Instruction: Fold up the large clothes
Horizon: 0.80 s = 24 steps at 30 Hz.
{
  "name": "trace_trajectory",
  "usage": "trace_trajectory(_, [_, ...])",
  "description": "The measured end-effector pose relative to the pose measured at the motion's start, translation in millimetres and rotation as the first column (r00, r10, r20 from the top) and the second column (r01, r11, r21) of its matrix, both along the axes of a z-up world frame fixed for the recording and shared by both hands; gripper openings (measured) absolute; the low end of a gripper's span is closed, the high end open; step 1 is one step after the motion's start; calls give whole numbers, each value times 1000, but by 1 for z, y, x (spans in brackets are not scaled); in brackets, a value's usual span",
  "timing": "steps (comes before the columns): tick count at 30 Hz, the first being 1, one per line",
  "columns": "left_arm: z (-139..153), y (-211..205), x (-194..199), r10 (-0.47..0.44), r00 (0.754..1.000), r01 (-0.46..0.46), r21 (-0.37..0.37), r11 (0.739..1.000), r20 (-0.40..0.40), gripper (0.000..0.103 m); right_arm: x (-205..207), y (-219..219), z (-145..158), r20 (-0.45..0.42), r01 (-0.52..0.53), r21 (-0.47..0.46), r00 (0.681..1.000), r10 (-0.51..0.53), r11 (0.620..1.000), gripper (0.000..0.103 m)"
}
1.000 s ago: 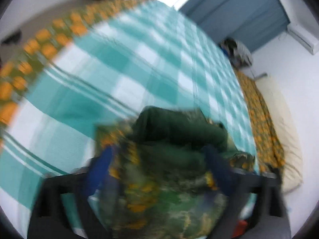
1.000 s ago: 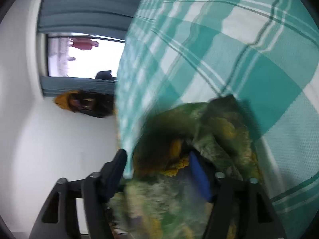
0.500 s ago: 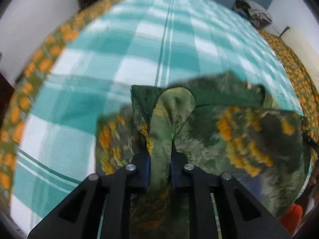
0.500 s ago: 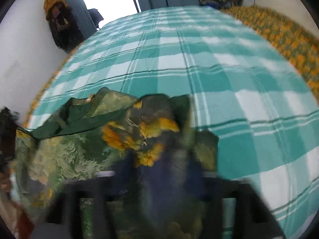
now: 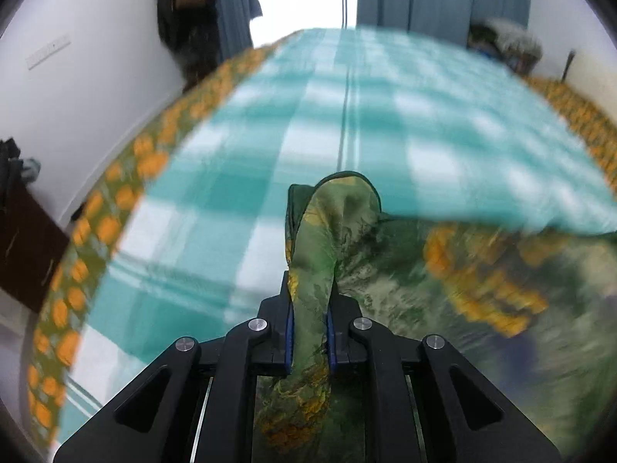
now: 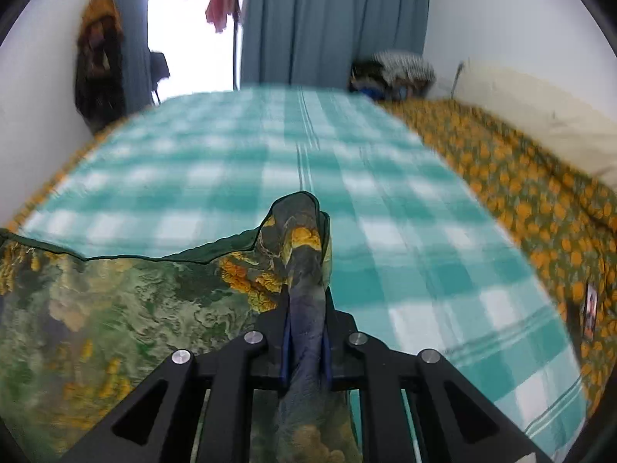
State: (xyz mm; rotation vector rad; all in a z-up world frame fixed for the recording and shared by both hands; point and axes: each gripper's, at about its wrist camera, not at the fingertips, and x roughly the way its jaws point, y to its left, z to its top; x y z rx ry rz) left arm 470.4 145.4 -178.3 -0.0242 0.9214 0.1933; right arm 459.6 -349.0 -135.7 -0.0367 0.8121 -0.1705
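A large green garment with orange and yellow flower print (image 5: 443,270) hangs stretched between my two grippers above a bed. My left gripper (image 5: 310,301) is shut on its left corner, and a fold of cloth sticks up past the fingertips. My right gripper (image 6: 304,305) is shut on the right corner of the same garment (image 6: 115,308), which spreads to the left in the right wrist view. The garment's dark green hem runs between the two corners.
A teal and white checked sheet (image 6: 347,162) covers the bed over a green and orange flowered cover (image 6: 540,193). Blue curtains (image 6: 327,19) and a bright doorway are at the far end. A cream pillow (image 6: 540,115) lies at right. Dark clothes (image 5: 185,19) hang on the left wall.
Both grippers have closed on the garment's corners and lifted, levelling out. The bunched garment has been pulled out wide between them.
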Motion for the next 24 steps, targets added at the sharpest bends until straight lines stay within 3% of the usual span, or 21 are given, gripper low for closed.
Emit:
trace_trajectory(2, [-38,0,-12,-14,1000,14,0,1000,-19,16,-1,-1,-39,-61,10,8,998,-9,1000,12])
trace_trajectory(5, [-47,-2,-23,-11,999,11,-2,1000,31,16,-13,7,-78,-62,-3,-8,998,3,1000,12])
trace_trajectory(10, [-53,6,-20,-11,999,13,-60,998,36,17,-18,3,-83,-25,11,23,1000,-10,1000,13])
trace_trajectory(24, [-54,1,-18,-11,999,13,-49,999,44,17,-17,-3,-87,-10,10,77,1000,-9,997,15])
